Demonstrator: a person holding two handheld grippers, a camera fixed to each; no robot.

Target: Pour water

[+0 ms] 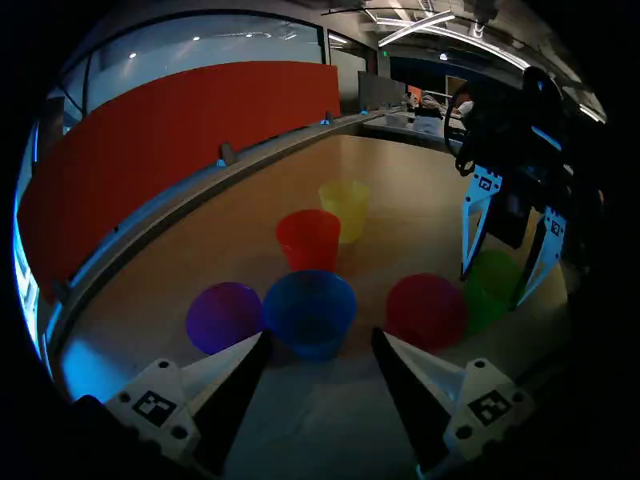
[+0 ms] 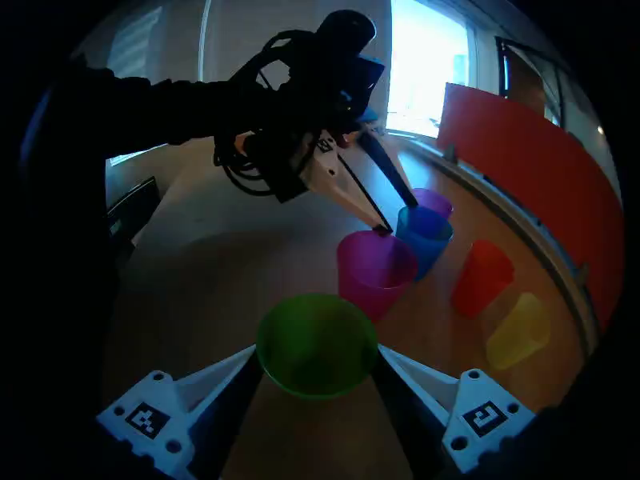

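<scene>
Several coloured plastic cups stand on a wooden table (image 1: 400, 184). In the left gripper view my left gripper (image 1: 318, 340) is open, with the blue cup (image 1: 310, 312) just ahead of its fingertips. A purple cup (image 1: 224, 316) stands to its left and a magenta cup (image 1: 426, 310) to its right. In the right gripper view the green cup (image 2: 318, 344) sits between the open fingers of my right gripper (image 2: 318, 354), its rim close to both tips. The left gripper (image 2: 398, 218) hovers over the blue cup (image 2: 424, 236). Whether any cup holds water, I cannot tell.
A red-orange cup (image 1: 309, 238) and a yellow cup (image 1: 345, 208) stand farther back. A metal rail (image 1: 160, 212) and a red panel (image 1: 176, 136) run along the table's far side. A dark sleeve (image 2: 160, 104) holds the left gripper.
</scene>
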